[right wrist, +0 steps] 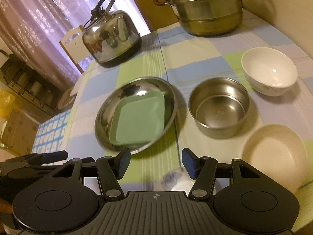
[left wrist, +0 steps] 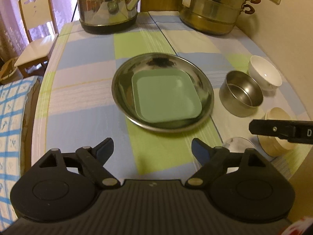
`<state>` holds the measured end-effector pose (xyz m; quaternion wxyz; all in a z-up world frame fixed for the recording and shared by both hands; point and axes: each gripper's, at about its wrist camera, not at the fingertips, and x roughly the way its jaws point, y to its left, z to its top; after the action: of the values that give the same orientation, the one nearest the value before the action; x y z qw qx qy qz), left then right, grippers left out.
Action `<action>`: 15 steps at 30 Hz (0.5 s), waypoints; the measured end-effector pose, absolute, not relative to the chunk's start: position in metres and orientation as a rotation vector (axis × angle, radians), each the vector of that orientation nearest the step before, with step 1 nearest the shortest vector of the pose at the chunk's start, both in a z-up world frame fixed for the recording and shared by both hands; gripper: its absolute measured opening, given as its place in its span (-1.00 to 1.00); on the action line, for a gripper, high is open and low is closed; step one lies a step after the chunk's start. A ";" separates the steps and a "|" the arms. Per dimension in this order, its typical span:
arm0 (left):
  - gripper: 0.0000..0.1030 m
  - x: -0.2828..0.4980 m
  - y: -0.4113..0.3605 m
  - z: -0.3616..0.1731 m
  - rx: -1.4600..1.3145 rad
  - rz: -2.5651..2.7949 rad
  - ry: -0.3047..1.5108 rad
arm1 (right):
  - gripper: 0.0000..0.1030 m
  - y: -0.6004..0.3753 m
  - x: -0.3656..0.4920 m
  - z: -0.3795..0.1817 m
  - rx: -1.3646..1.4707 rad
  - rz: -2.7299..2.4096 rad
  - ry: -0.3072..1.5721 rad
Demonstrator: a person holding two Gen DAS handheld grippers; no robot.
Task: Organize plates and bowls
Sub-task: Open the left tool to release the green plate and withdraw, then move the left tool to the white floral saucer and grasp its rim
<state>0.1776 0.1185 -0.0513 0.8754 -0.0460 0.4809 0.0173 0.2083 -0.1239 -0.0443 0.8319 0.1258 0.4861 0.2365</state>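
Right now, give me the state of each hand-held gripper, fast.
Left hand-held gripper: open, holding nothing.
Right hand-held gripper: open, holding nothing.

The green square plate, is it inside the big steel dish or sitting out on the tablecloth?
Inside. The green square plate lies within the rim of the steel dish, tilted against its curved wall, in both wrist views.

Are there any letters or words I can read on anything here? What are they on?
"D": one white letter on the right tongs' black body, cut off at the edge of the left wrist view.
Steamer pot: pale label, too blurred to read.
Left tongs, steel plate, green dish: no writing visible.
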 end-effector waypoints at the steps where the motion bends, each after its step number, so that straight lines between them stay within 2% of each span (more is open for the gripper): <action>1: 0.71 0.175 0.117 -0.051 -0.101 0.040 1.006 | 0.14 -0.126 0.205 -0.044 0.264 0.503 1.034; 15: 0.72 0.146 0.092 -0.048 -0.142 0.071 1.021 | 0.14 -0.159 0.174 -0.053 0.208 0.495 1.108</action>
<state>0.1456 0.0920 -0.0482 0.8695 -0.0681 0.4880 0.0340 0.1742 -0.1593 -0.0526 0.8163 0.0977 0.5199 0.2322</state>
